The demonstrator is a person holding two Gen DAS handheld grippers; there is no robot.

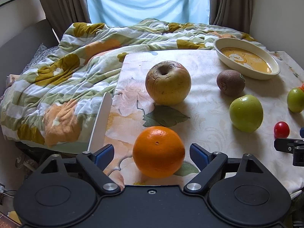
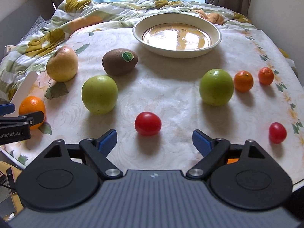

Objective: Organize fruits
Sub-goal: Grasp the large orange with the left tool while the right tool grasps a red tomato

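Observation:
My left gripper (image 1: 152, 154) is open, its blue pads on either side of an orange (image 1: 158, 151) without touching it. Beyond stand a wrinkled yellow apple (image 1: 168, 82), a kiwi (image 1: 230, 82), and a green apple (image 1: 246, 113). My right gripper (image 2: 154, 139) is open and empty, just behind a red tomato (image 2: 148, 123). In the right wrist view lie the kiwi (image 2: 120, 62), two green apples (image 2: 99, 94) (image 2: 216, 86), two small mandarins (image 2: 243, 81) (image 2: 266, 75), a second tomato (image 2: 277, 132) and the empty cream bowl (image 2: 177, 35).
The table has a floral cloth (image 2: 171, 102). A rumpled floral blanket (image 1: 57, 76) lies on the bed to the left and behind. A white flat strip (image 1: 101, 121) stands at the table's left edge. Curtains and a window are at the back.

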